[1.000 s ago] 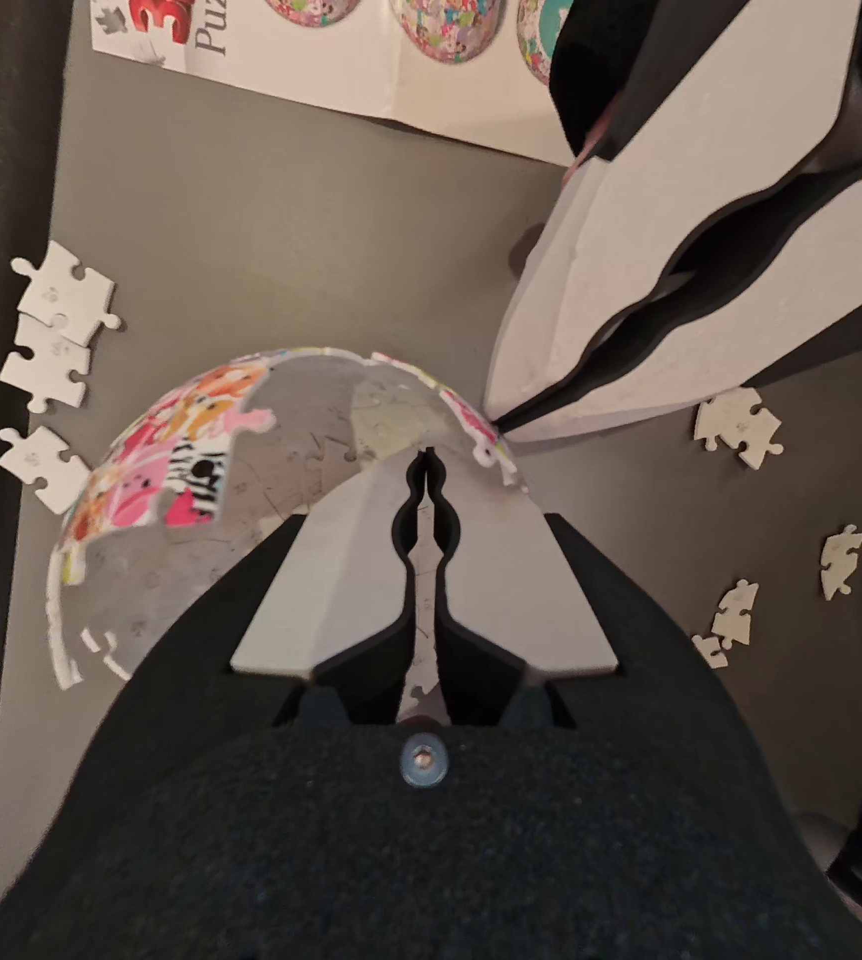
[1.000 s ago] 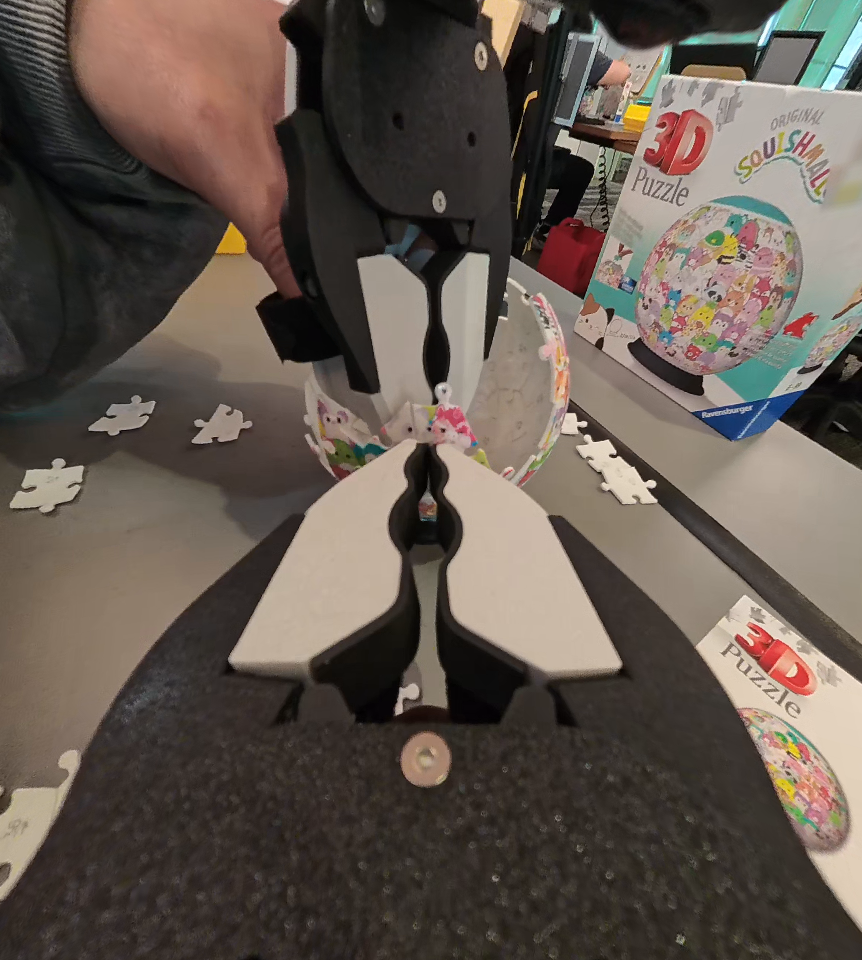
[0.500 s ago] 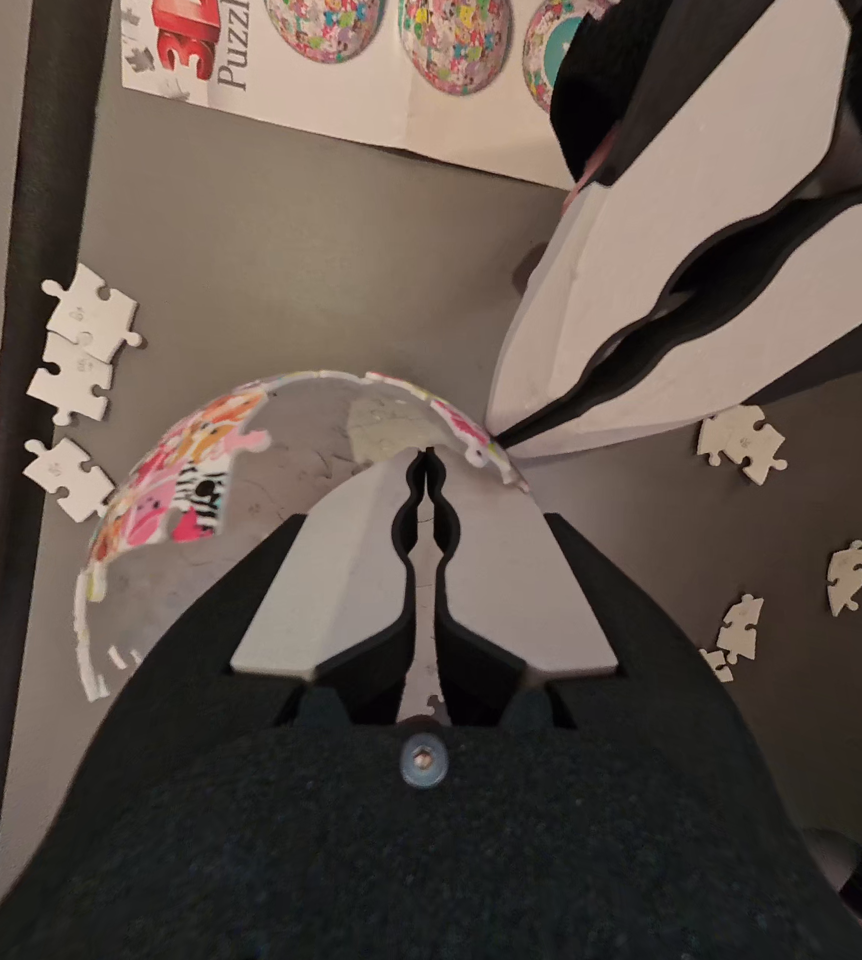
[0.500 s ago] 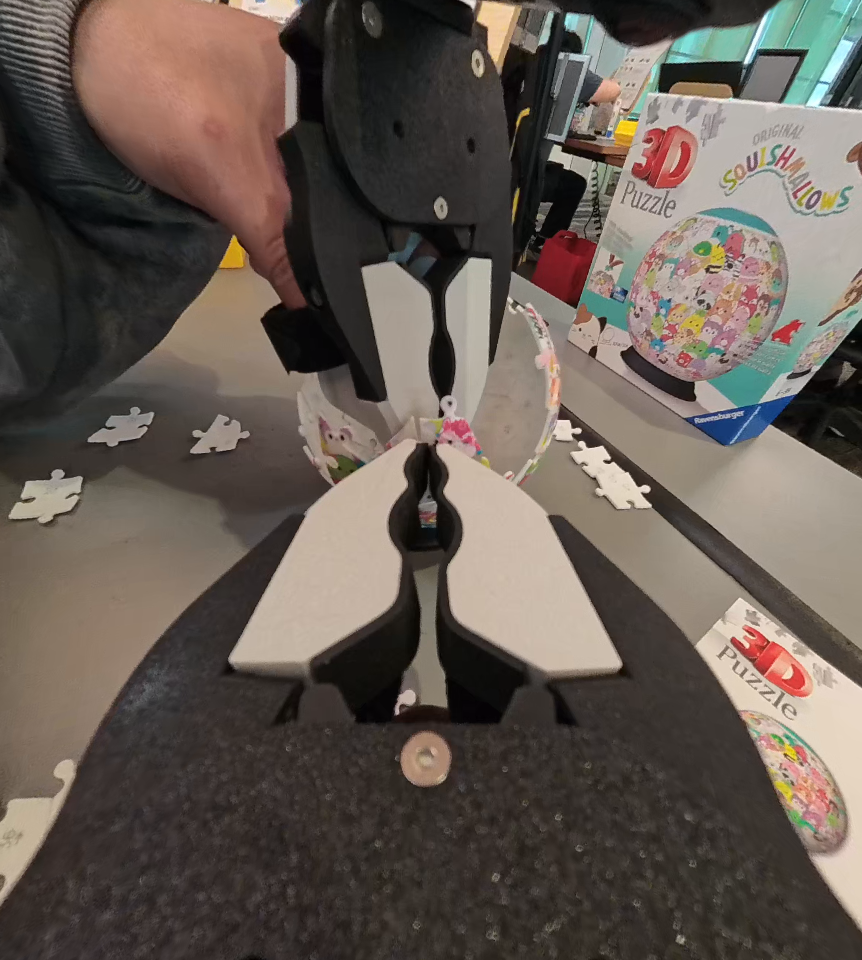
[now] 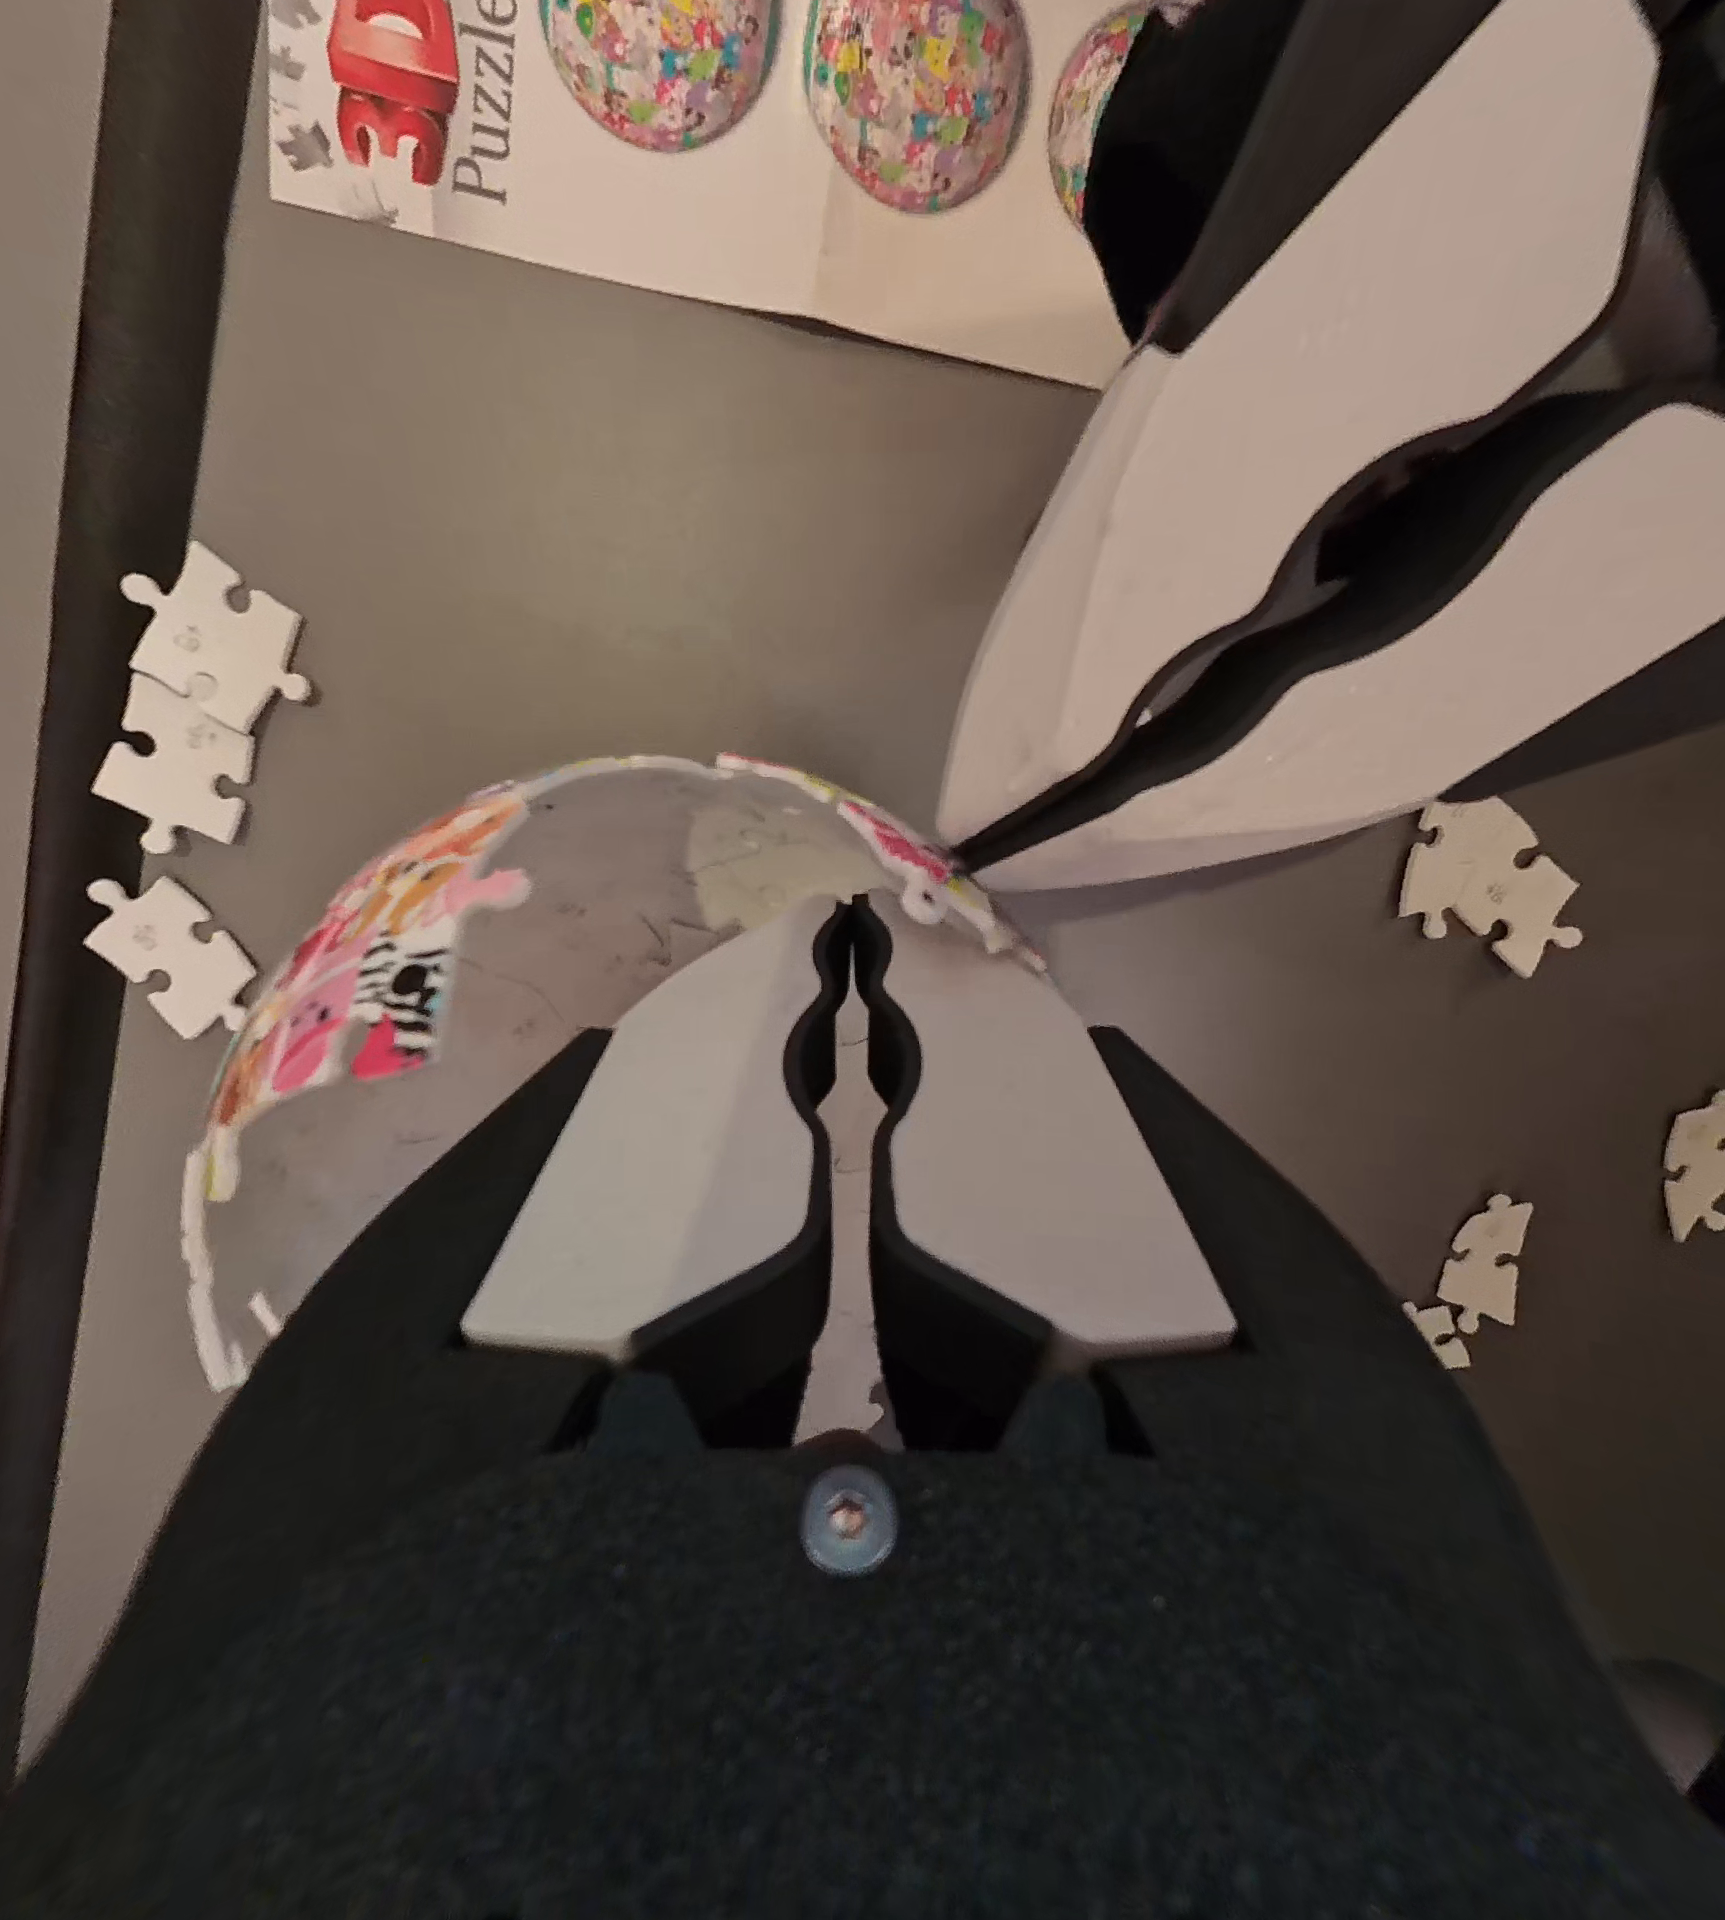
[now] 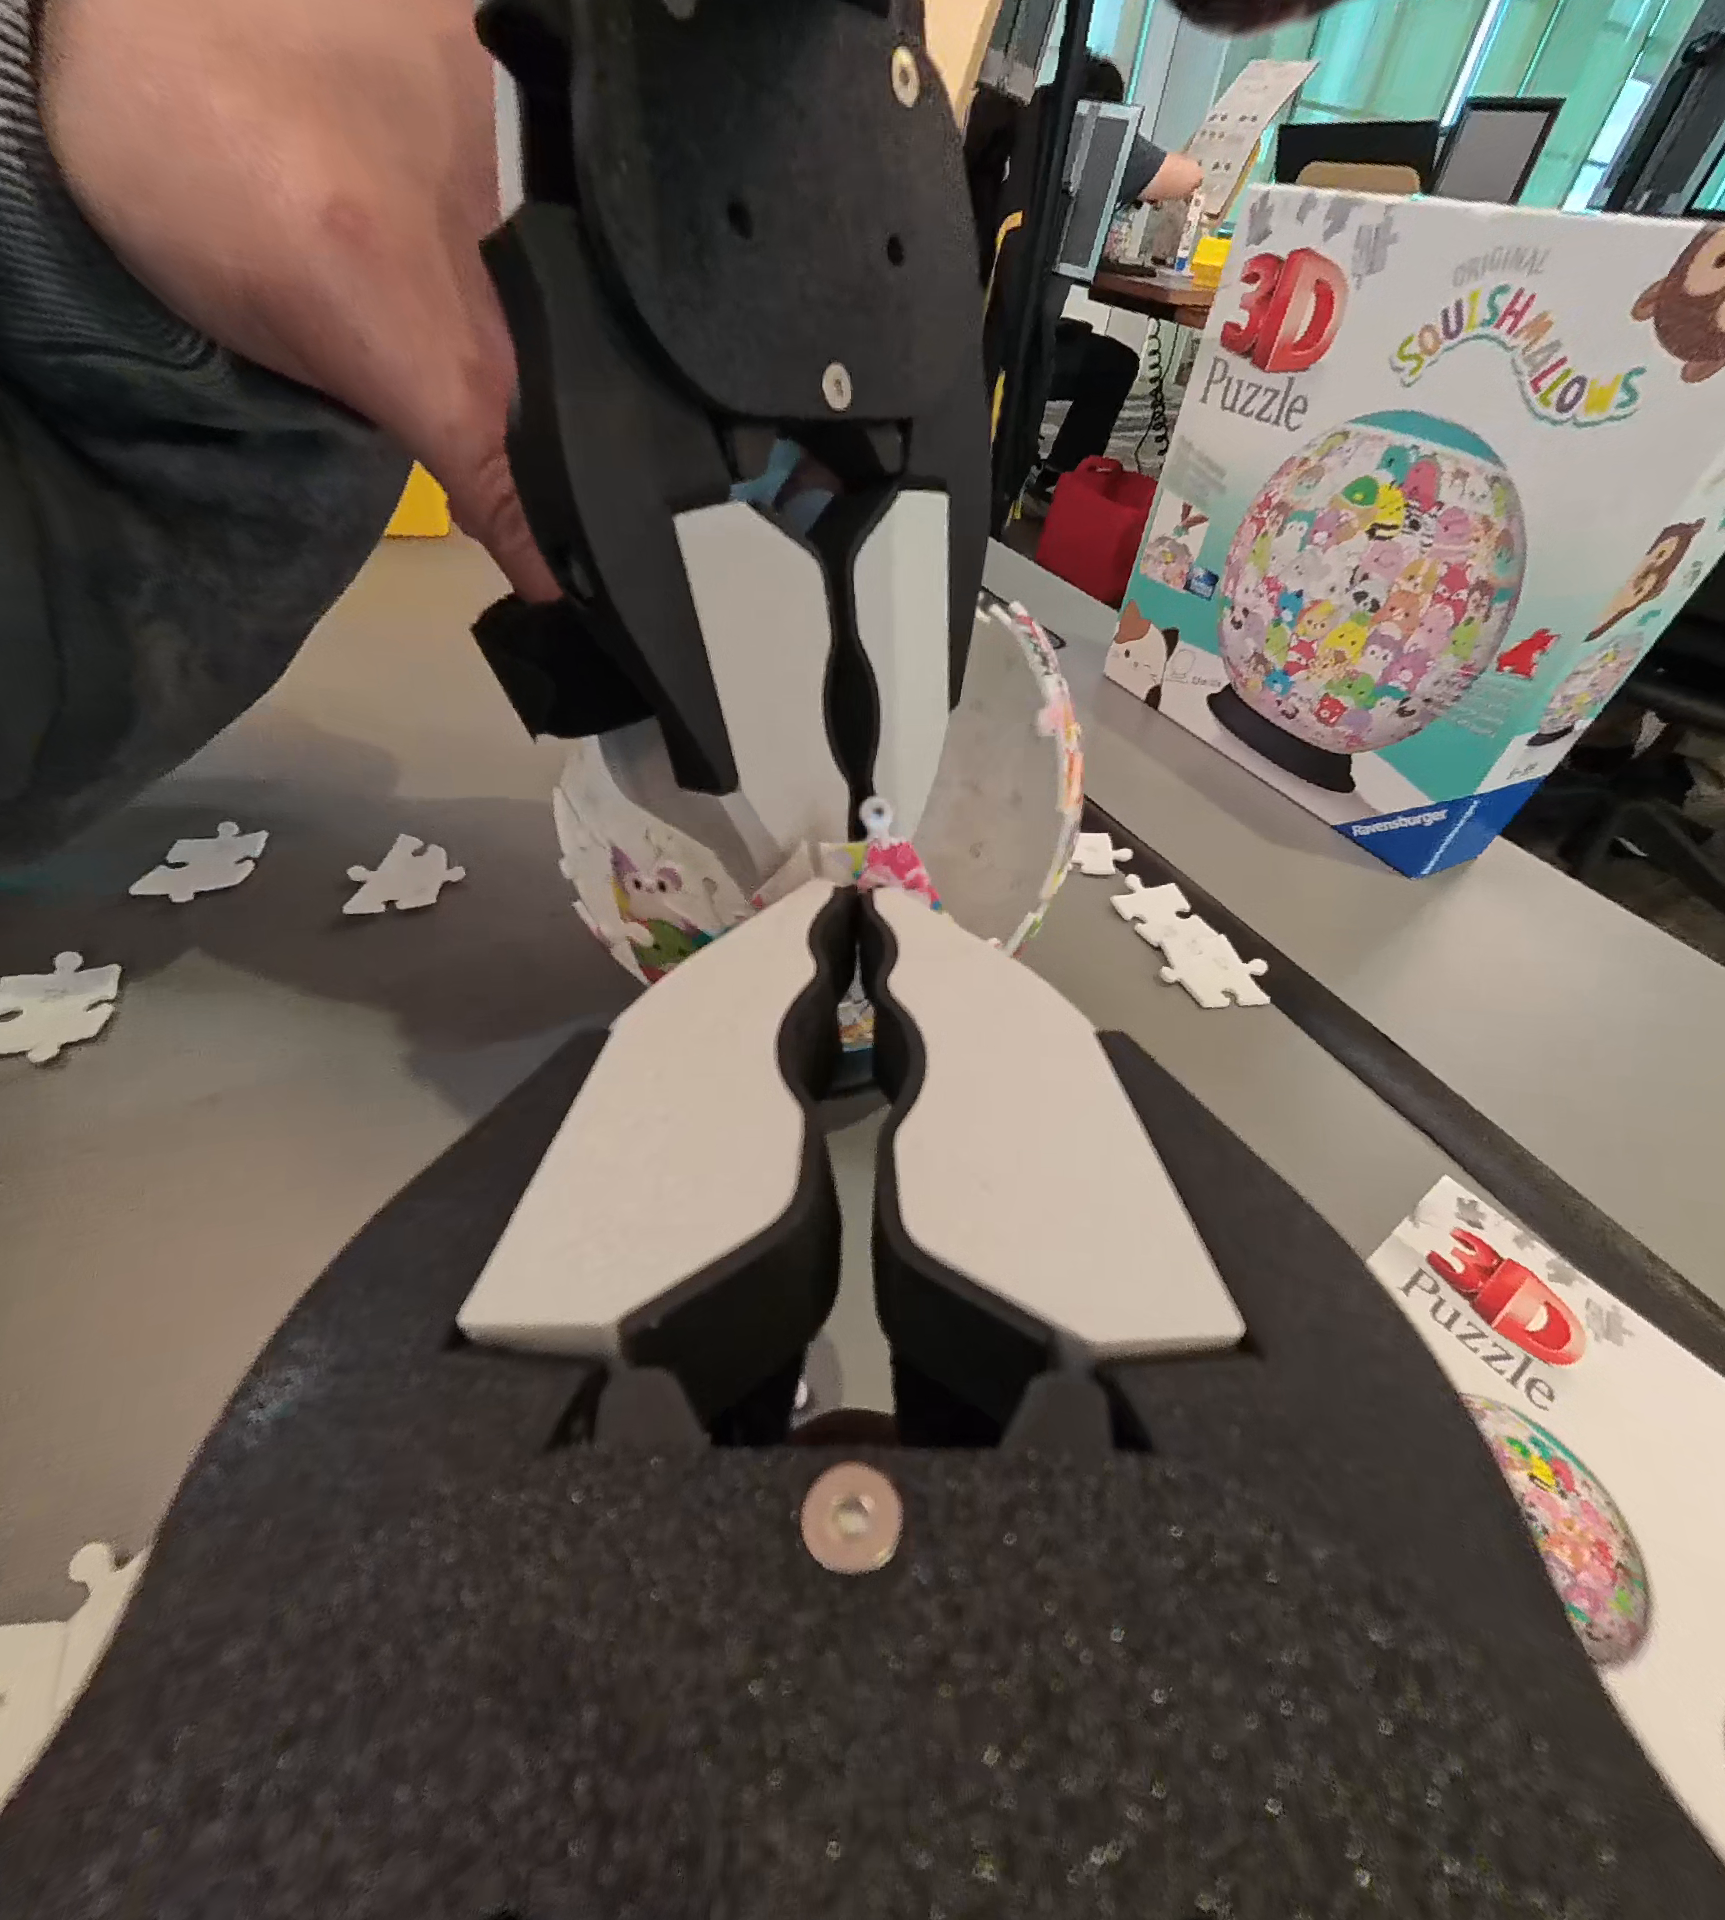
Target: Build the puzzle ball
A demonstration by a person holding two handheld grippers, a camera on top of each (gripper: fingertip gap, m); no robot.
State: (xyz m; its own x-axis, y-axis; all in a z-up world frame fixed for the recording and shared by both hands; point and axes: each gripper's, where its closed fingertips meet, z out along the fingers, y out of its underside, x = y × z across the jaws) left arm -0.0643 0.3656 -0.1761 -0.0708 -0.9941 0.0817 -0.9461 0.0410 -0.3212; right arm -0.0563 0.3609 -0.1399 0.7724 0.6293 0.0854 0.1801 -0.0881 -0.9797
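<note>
The half-built puzzle ball (image 5: 567, 935) sits on the grey table (image 5: 629, 499), a curved shell open at the top, with coloured pieces on its outside and plain grey inside. The left tongs (image 5: 853, 914) come down from above with their tips pressed together on the shell's rim. The right tongs (image 6: 856, 904) reach in low from the side, tips likewise together, pinching a pink piece (image 6: 889, 862) at the rim just beside the left tongs' tips.

The left wrist view looks straight down into the hollow shell and shows the right tongs (image 5: 962, 857) meeting the rim's edge from the upper right. The right wrist view shows the same meeting from table level: the left tongs (image 6: 856, 800) stand nearly upright over the shell, held by a hand (image 6: 318, 260) in a dark sleeve.

Loose white pieces (image 5: 193, 748) lie to the left of the left tongs, more pieces (image 5: 1492, 894) to their right. A printed sheet (image 5: 733, 156) lies beyond the ball. Only the right wrist view shows the puzzle box (image 6: 1440, 520) standing beyond and to the right of the ball, across a dark gap (image 6: 1460, 1122) in the table.
</note>
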